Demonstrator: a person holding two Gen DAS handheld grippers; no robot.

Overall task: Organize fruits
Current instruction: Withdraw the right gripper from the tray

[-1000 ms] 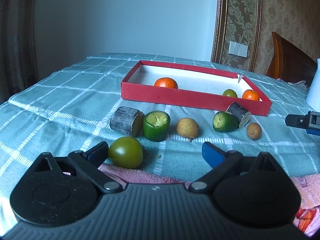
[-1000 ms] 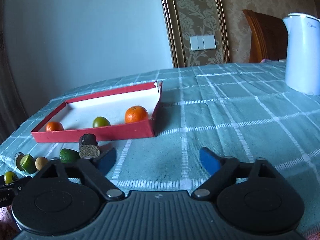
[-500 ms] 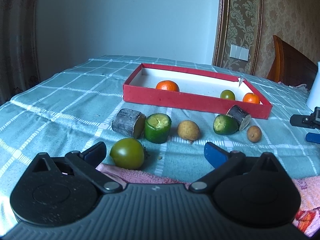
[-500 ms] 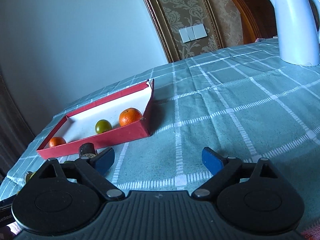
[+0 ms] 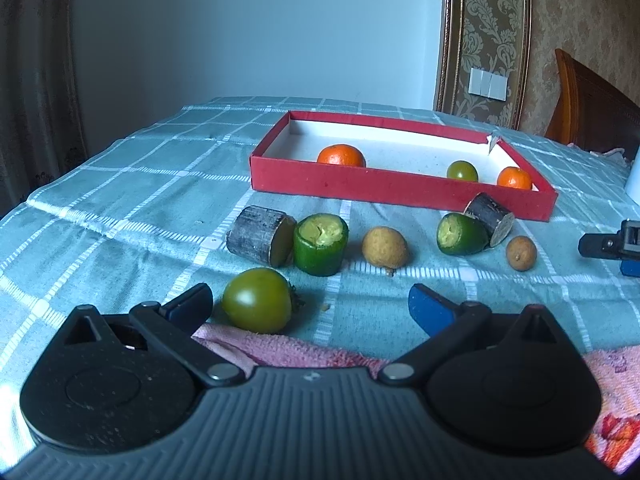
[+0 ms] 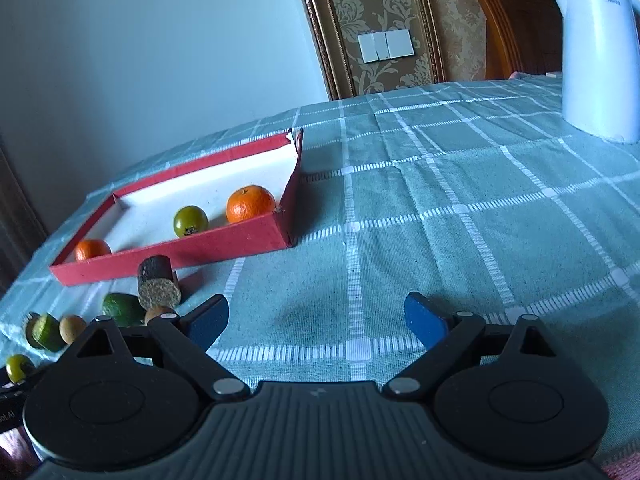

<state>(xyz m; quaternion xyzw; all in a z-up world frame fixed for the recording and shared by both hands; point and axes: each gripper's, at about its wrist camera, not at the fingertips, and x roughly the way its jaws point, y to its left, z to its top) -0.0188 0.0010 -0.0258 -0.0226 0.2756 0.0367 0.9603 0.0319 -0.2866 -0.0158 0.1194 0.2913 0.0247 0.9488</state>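
A red box (image 5: 400, 186) (image 6: 180, 250) on the checked tablecloth holds two oranges (image 5: 341, 155) (image 5: 514, 178) and a small green fruit (image 5: 462, 171). In front of it lie two dark cane pieces (image 5: 260, 235) (image 5: 490, 218), two cut green fruit pieces (image 5: 320, 244) (image 5: 460, 234), and two brown longans (image 5: 385, 247) (image 5: 521, 253). A green tomato (image 5: 257, 300) sits just inside my open left gripper (image 5: 310, 304), near its left finger. My right gripper (image 6: 316, 318) hangs open and empty over bare cloth, right of the box.
A white kettle (image 6: 596, 56) stands at the far right of the table. A pink towel (image 5: 296, 350) lies under the left gripper at the near edge. A wooden chair (image 5: 592, 120) stands behind the table. Curtains hang at the left.
The right gripper has tilted and swung, so the box and kettle shifted in its view. The left gripper has lifted slightly. Both stay open.
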